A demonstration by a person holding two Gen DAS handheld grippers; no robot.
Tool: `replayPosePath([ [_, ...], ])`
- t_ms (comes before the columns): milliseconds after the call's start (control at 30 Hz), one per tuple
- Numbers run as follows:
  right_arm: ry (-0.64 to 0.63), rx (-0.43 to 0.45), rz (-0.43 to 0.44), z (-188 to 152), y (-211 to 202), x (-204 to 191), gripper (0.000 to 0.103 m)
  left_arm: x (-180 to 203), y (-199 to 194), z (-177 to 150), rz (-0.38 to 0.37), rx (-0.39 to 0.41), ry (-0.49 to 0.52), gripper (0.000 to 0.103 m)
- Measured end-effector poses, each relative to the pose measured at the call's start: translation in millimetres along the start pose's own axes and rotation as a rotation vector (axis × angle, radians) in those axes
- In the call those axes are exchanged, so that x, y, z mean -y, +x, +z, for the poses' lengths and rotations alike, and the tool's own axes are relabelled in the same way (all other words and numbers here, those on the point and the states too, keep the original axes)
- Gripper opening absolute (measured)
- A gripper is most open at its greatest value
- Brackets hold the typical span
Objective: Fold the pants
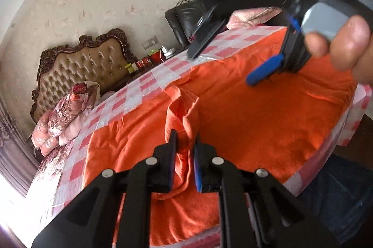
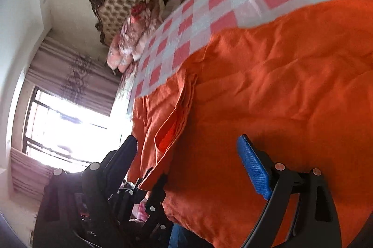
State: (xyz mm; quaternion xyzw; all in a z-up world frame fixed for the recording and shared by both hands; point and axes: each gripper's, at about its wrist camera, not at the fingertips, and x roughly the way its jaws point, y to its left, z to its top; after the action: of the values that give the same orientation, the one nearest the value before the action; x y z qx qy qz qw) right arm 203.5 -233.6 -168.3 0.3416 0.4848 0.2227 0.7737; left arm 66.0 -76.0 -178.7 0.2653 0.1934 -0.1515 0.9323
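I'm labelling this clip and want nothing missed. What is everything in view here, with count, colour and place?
pants: one, orange, spread over the checked cloth, one fold lifted
checked cloth: one, pink and white, covering the surface under the pants
headboard: one, tan tufted with dark carved frame, against the far wall
floral bedding: a pile, pink and red, in front of the headboard
black chair: one, by the wall beyond the cloth
window: one, bright, with mauve curtains
left tool: one, black, shut on a raised fold of the pants
right tool: one, black with blue pads, open above the pants
right hand: one, gripping the right tool's handle
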Motion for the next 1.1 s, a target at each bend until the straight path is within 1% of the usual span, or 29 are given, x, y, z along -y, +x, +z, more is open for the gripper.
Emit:
replayPosePath([
  [67,-0.013,-0.033,-0.027,5,14,-7,0.086,2,-4,3,0.005,0.010,-0.001,0.013],
  [133,-0.040,-0.064,-0.038,10,29,-16,0.086,7,-8,3,0.008,0.019,0.025,0.013],
  [167,-0.056,-0.078,-0.056,14,38,-21,0.086,15,-11,5,-0.030,0.024,0.047,0.016],
  [233,-0.076,-0.080,-0.084,20,48,-27,0.086,26,-22,4,-0.150,0.040,0.077,0.044],
  [267,-0.092,-0.081,-0.099,22,52,-31,0.086,26,-33,2,-0.197,0.060,0.045,0.056],
  [333,-0.111,-0.074,-0.118,24,55,-33,0.084,15,-46,-2,-0.273,0.063,-0.048,0.056],
  [367,-0.117,-0.070,-0.126,24,55,-33,0.082,3,-52,-6,-0.285,0.066,-0.111,0.053],
  [400,-0.128,-0.064,-0.138,24,56,-33,0.077,-5,-55,-9,-0.278,0.065,-0.149,0.047],
  [433,-0.139,-0.058,-0.148,24,56,-33,0.073,-14,-55,-11,-0.270,0.058,-0.185,0.042],
  [467,-0.147,-0.050,-0.160,23,56,-33,0.071,-23,-53,-14,-0.256,0.052,-0.216,0.039],
  [500,-0.149,-0.047,-0.165,23,56,-33,0.070,-27,-49,-14,-0.237,0.045,-0.222,0.038],
  [567,-0.151,-0.047,-0.170,25,57,-32,0.069,-26,-41,-13,-0.215,0.035,-0.189,0.033],
  [633,-0.158,-0.048,-0.177,25,57,-32,0.069,-17,-31,-7,-0.223,0.022,-0.150,0.032],
  [733,-0.174,-0.047,-0.190,24,58,-34,0.069,8,-9,-3,-0.232,-0.042,-0.066,0.024],
  [767,-0.189,-0.044,-0.200,23,59,-35,0.069,9,-7,-3,-0.227,-0.047,-0.073,0.019],
  [800,-0.200,-0.042,-0.206,23,59,-36,0.069,8,-5,-3,-0.218,-0.046,-0.093,0.010],
  [833,-0.218,-0.038,-0.219,21,60,-39,0.067,5,-5,-1,-0.224,-0.052,-0.121,0.007],
  [867,-0.226,-0.034,-0.231,21,61,-39,0.062,4,-5,0,-0.228,-0.047,-0.131,0.007],
  [933,-0.224,-0.037,-0.250,20,62,-38,0.013,0,-9,0,-0.226,-0.028,-0.138,0.006],
  [967,-0.224,-0.022,-0.263,18,60,-38,0.012,0,-13,2,-0.227,-0.017,-0.139,0.006],
  [1033,-0.269,0.027,-0.288,9,48,-45,0.009,2,-23,5,-0.243,0.008,-0.141,0.006],
  [1100,-0.295,0.071,-0.322,-1,37,-51,0.009,8,-23,6,-0.249,-0.001,-0.125,0.007],
])
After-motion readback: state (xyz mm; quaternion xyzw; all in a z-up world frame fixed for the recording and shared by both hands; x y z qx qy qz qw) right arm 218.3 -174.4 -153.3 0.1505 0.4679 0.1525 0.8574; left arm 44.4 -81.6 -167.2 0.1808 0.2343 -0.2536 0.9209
